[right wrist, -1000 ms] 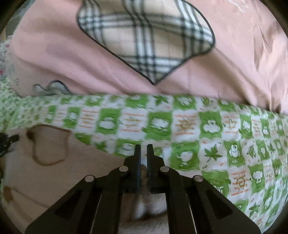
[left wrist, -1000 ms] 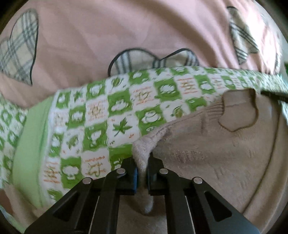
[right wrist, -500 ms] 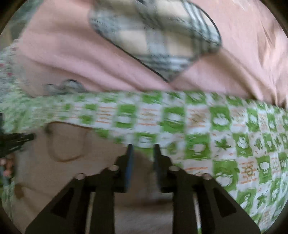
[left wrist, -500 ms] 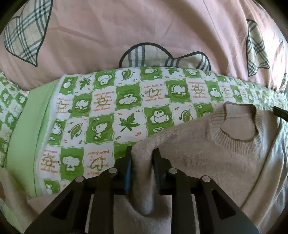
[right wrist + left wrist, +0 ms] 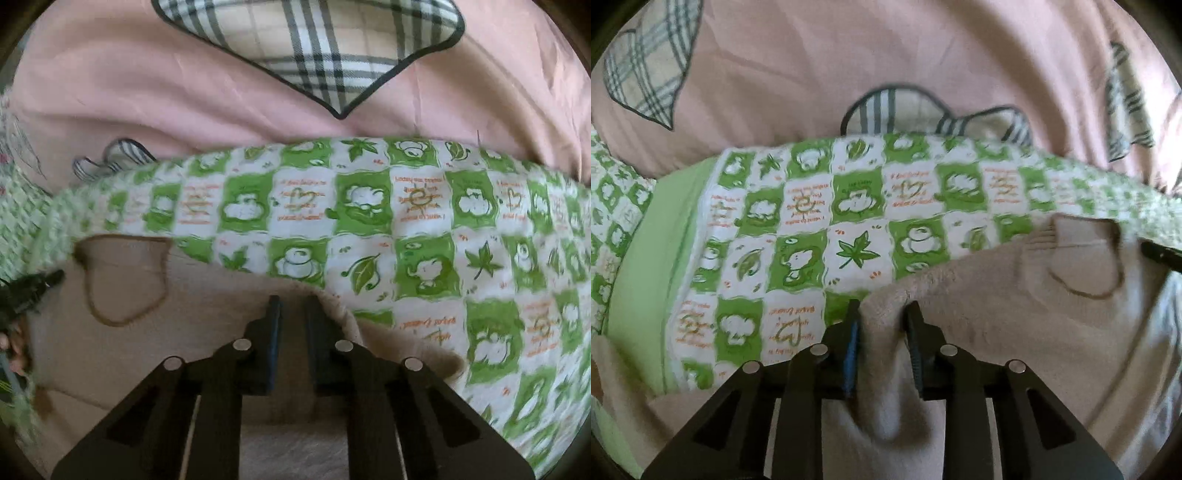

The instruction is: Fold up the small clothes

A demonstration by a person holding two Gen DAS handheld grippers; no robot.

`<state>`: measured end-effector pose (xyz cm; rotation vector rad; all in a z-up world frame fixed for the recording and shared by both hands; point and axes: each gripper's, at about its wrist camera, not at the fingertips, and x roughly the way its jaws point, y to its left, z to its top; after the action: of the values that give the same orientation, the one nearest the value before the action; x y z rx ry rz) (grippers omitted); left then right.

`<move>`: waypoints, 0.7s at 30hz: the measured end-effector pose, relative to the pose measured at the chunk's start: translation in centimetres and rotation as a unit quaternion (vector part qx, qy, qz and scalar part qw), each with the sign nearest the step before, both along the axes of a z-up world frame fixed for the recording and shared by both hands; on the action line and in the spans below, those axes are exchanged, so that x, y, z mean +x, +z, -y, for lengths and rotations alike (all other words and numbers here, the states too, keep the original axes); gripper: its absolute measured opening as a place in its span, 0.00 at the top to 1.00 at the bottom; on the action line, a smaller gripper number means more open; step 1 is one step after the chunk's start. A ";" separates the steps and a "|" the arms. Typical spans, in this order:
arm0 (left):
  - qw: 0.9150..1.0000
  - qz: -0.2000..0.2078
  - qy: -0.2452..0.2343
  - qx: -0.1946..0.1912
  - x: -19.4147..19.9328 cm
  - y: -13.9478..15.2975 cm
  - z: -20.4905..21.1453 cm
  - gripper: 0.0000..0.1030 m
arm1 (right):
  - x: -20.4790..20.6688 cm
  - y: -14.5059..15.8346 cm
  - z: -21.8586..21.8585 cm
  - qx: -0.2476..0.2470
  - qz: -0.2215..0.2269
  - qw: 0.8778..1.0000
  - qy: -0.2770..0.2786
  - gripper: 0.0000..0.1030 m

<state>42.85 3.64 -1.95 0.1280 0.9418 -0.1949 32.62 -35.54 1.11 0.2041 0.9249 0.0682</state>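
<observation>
Fuzzy beige knit sweater [image 5: 1015,332] on checkered sheet [image 5: 812,221].

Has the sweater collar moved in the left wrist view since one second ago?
Cannot tell. The collar sits at the right edge below the green quilt as before; the small shift may be only the camera's.

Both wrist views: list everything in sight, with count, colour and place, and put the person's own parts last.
Sweater: one, beige knit, laid nearest, neckline away from the cameras.
Checked sheet: one, green and white with cartoon prints, under the sweater.
Quilt: one, pink with plaid hearts, behind the sheet.
Left gripper: one, black, jaws just opening, a fold of sweater between them.
Right gripper: one, black, jaws just closing at the sweater's other shoulder edge.
</observation>
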 end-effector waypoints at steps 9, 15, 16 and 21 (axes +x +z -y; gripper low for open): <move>0.995 0.014 -0.016 -0.094 -13.2 4.4 -2.8 0.40 | -11.9 2.3 -4.0 0.042 0.042 0.995 0.081 0.53; 0.986 -0.056 -0.001 -0.157 -21.6 0.2 -3.2 0.32 | -19.4 -0.2 -7.8 0.136 0.026 0.985 0.102 0.53; 0.983 -0.063 0.007 -0.170 -22.5 -0.4 -3.3 0.32 | -20.3 -0.8 -8.5 0.153 0.020 0.982 0.108 0.53; 0.964 -0.092 0.058 -0.241 -24.7 -3.6 -4.8 0.32 | -20.9 -4.2 -13.7 0.219 -0.014 0.966 0.139 0.53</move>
<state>18.16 8.42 -5.50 -0.4008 1.0583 -0.3263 11.74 -21.86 -3.08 0.4847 0.9529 0.5349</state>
